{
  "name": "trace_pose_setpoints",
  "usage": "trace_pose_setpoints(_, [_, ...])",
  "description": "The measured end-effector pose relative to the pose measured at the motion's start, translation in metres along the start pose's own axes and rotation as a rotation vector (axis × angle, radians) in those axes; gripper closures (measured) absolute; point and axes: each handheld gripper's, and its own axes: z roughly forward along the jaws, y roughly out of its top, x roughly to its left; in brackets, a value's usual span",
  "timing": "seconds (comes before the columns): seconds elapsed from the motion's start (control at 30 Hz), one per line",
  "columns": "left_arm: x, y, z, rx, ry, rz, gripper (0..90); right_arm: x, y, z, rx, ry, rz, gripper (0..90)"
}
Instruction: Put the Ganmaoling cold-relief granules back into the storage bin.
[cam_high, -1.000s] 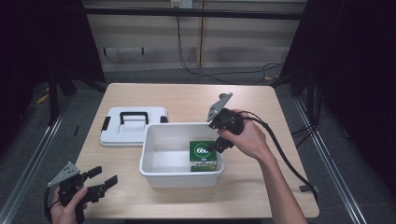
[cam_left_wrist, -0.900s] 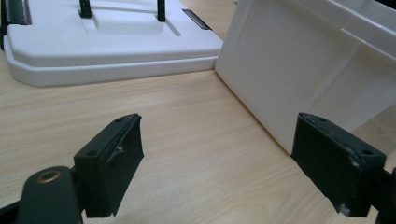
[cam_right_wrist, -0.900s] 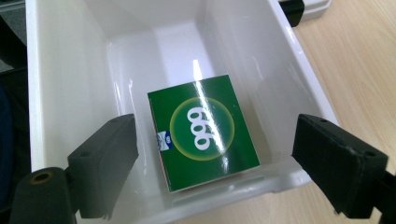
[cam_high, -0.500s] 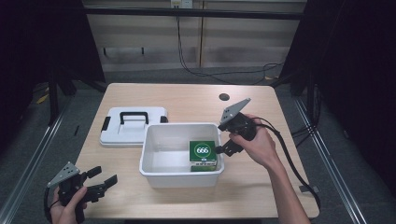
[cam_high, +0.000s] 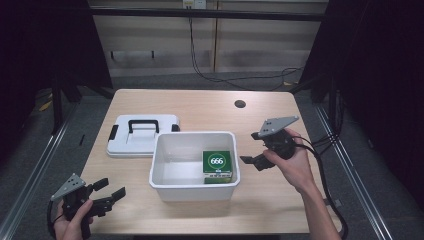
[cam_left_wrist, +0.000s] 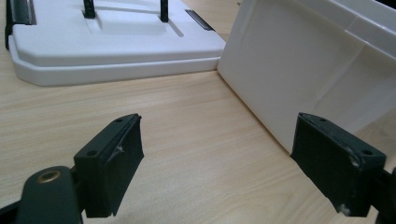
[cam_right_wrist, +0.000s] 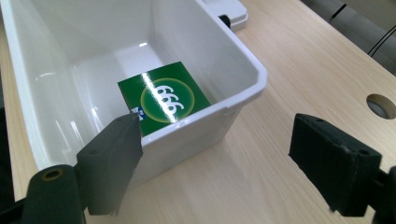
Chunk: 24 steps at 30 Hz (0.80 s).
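Note:
A white plastic bin (cam_high: 165, 172) stands mid-table. Inside it, at the right end, lies a green box (cam_high: 217, 163) marked 666. My right gripper (cam_high: 253, 148) hovers just right of the bin, open, with nothing between its jaws. In the right gripper view the green box (cam_right_wrist: 163, 98) rests on the bin's floor behind the near rim (cam_right_wrist: 252, 70), and the right gripper (cam_right_wrist: 215, 149) is spread wide. My left gripper (cam_high: 110, 188) is open and empty near the table's front left corner. In the left gripper view it (cam_left_wrist: 217, 149) faces the bin's outer wall (cam_left_wrist: 299, 70).
A white lid with a black handle (cam_high: 142, 135) lies flat on the table, left of and behind the bin; the same lid (cam_left_wrist: 112, 46) also lies ahead in the left gripper view. A round cable hole (cam_high: 240, 104) sits at the table's back right. Bare wood lies right of the bin.
My right gripper has drawn back from over the green box, out of the bin to the right. The box stays in the bin. The left gripper has not moved.

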Motion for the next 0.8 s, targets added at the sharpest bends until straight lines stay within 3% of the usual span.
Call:
trace_pose_setpoints(0.2, [0.001,0.000,-0.001,-0.010,0.012,0.004,16.0,-0.002,-0.019,-0.016,-0.033,-0.032,0.050,16.4])
trace_pose_setpoints(0.37, [0.001,0.000,-0.001,-0.010,0.017,-0.002,16.0,-0.002,-0.033,-0.029,-0.013,-0.080,0.059,16.9])
trace_pose_setpoints(0.43, [0.000,0.000,0.000,-0.008,0.017,-0.004,16.0,-0.002,-0.040,-0.034,0.008,-0.127,0.069,16.9])
trace_pose_setpoints(0.8, [0.000,0.000,0.000,-0.004,0.021,-0.002,16.0,0.002,-0.077,-0.046,-0.048,-0.170,0.142,16.9])
